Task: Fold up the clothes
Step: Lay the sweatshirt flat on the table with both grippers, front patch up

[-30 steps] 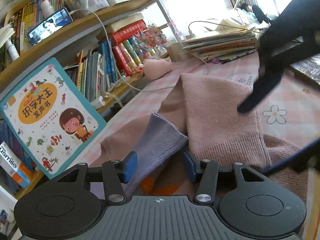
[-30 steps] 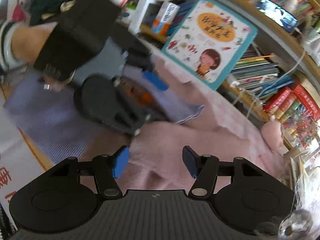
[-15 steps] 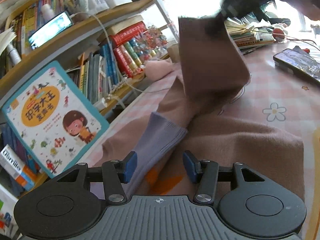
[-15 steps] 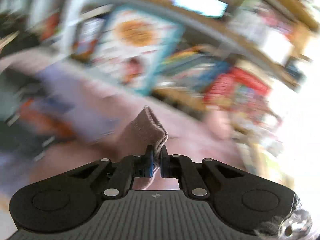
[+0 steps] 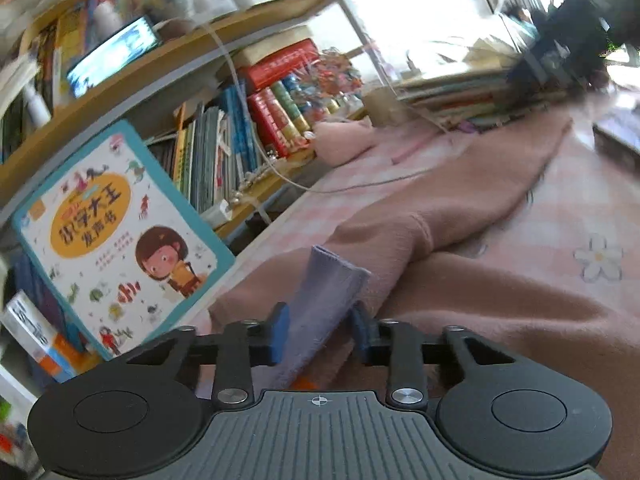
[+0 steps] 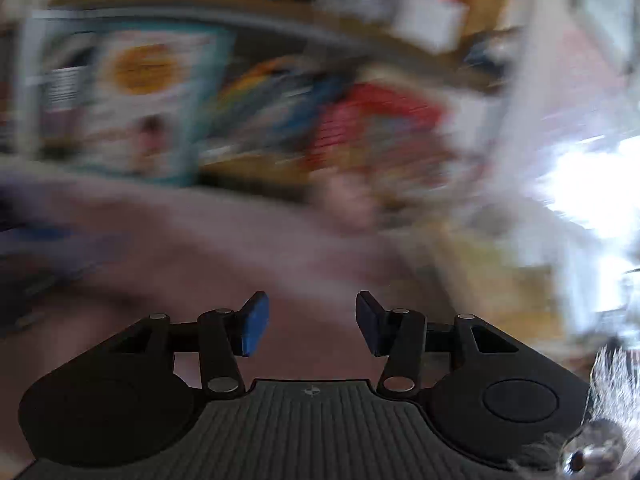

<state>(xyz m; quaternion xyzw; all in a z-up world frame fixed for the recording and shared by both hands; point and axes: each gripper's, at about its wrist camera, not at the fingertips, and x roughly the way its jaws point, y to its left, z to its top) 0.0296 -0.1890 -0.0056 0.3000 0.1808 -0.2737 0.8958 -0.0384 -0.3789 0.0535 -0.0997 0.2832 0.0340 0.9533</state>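
Observation:
A pink sweater [image 5: 500, 304] lies on the checked tablecloth [image 5: 580, 208], one sleeve [image 5: 480, 188] stretched toward the far right. A purple cuff [image 5: 328, 292] stands bunched up between my left gripper's [image 5: 319, 330] blue pads, whose jaws are closing on it. The right gripper [image 5: 560, 40] shows as a dark blur at the sleeve's far end. In the heavily blurred right wrist view, my right gripper [image 6: 312, 324] hovers over pink fabric [image 6: 240, 240]. Its jaws are opening and nothing is between them.
A bookshelf [image 5: 248, 120] runs along the left, with a children's book [image 5: 120, 240] leaning on it. A pink plush [image 5: 344, 140], a white cable [image 5: 280, 168] and a book stack [image 5: 460, 96] sit at the back. A phone [image 5: 616, 136] lies far right.
The right gripper let go of the pink sleeve it had lifted; the sleeve now lies stretched out to the far right. The left pads have narrowed onto the purple cuff, which now stands bunched up.

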